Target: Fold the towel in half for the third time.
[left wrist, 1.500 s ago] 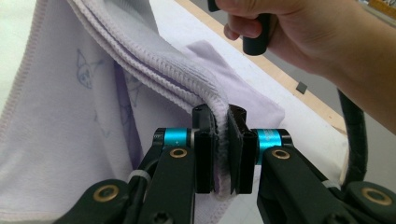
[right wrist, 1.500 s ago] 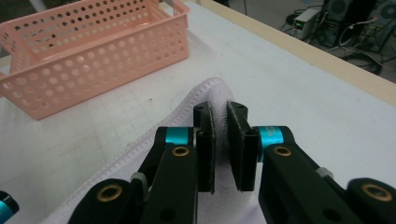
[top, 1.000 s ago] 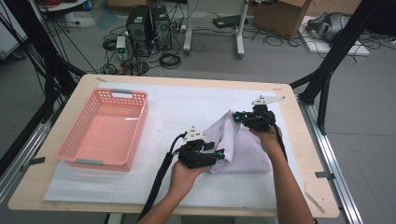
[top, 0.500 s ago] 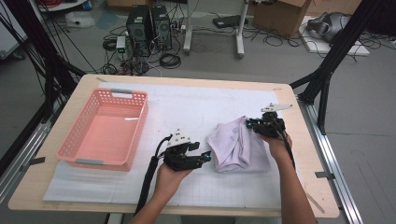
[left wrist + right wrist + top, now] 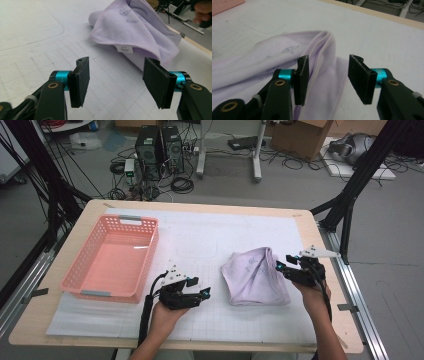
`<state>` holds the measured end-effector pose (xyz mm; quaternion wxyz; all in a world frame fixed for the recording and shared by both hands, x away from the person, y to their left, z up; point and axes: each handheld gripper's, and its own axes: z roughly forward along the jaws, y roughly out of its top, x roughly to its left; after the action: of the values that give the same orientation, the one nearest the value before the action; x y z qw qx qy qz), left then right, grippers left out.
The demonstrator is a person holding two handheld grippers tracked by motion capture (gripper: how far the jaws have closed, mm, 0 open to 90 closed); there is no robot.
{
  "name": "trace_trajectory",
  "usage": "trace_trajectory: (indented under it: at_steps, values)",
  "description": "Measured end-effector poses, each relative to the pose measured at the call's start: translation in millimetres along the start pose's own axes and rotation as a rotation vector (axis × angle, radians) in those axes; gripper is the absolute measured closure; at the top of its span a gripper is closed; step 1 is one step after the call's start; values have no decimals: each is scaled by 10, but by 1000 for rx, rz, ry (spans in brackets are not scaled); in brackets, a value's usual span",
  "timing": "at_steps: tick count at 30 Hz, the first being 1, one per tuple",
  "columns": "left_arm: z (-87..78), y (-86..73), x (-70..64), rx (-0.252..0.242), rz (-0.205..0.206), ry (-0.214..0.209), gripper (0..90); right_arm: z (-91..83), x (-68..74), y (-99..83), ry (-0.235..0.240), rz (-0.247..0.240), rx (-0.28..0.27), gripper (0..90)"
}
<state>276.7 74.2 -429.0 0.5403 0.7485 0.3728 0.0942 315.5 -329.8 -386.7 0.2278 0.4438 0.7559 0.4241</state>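
Lilac towel [image 5: 256, 276]: folded, bunched, right of tabletop [image 5: 210, 210] centre. Left claw [image 5: 204, 294]: released, just left of towel. Right claw [image 5: 281, 269]: released, over right edge. Pink basket [image 5: 95, 287], far left: unfilled; transfer likely pending.

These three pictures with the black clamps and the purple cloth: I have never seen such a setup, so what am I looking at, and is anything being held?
No robot here: a person holds a hand-operated gripper in each hand. The high view looks down on the table; the left gripper and right gripper come in from the bottom. The other two pictures come from cameras riding on each gripper, looking along its black fingers. On the white mat lie a folded lilac towel and an empty pink basket. Nothing is held: both grippers are open. The left gripper is apart from the towel; the right one is at the towel's edge, its fingers spread over a fold.
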Motion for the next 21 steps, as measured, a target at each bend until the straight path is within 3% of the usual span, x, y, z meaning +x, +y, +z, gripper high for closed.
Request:
trace_trajectory:
  at_steps: [3,6,8,10,12,16,19,21]
  values:
    - [-50,-27,27,-10,-2,1,388,-66,81,-192,38,17,1,477]
    - [-83,-40,46,-16,-2,2,387,-29,143,-346,65,26,35,538]
    - [-105,-42,57,-18,1,6,386,17,146,-404,74,37,49,646]
    - [-121,-42,66,-23,1,7,385,44,148,-430,60,17,77,817]
    - [-135,-46,79,-30,0,3,384,51,149,-446,11,-10,116,848]
    - [-152,-51,99,-34,5,7,384,10,86,-504,-49,3,165,843]
    - [-169,-46,105,-41,7,7,385,-38,85,-495,-77,19,156,725]
    - [-181,-48,106,-43,6,9,385,-84,123,-443,-77,16,102,603]
